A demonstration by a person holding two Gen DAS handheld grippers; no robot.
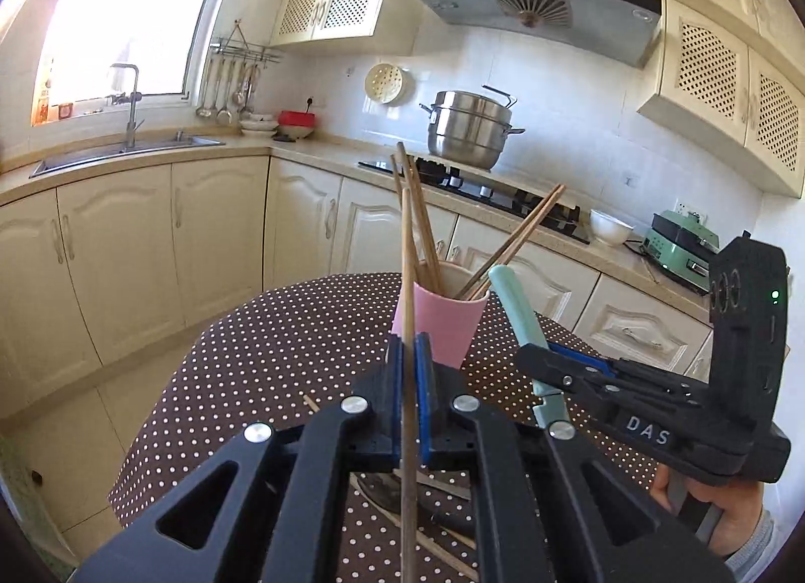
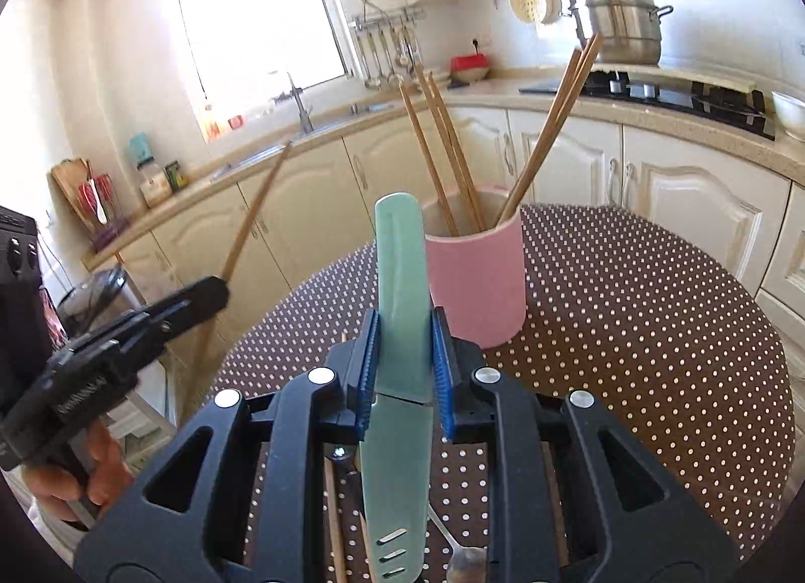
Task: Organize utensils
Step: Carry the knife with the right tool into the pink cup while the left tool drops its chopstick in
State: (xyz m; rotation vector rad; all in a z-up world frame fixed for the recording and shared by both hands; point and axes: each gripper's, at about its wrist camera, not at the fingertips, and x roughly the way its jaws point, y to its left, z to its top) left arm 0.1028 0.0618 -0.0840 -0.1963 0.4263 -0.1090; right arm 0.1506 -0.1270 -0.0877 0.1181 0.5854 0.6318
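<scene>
Pink cup (image 1: 443, 326): on dotted table (image 1: 282, 346), directly ahead of both claws. Left gripper (image 1: 408, 371) clamps upright chopstick (image 1: 408, 281), nearer; right gripper (image 2: 405, 361) clamps green knife (image 2: 402, 291), handle up.

Daylight pours through the big kitchen window (image 1: 115, 14) and blows it out to pure white in both my views, leaving the pale walls washed and hazy. The fisheye bends the cream cabinets and blackens every corner. The thin wooden chopstick (image 2: 251, 221) in my left claw (image 2: 214, 288) looks smeared with blur in the right view; the room is sharp otherwise.
</scene>
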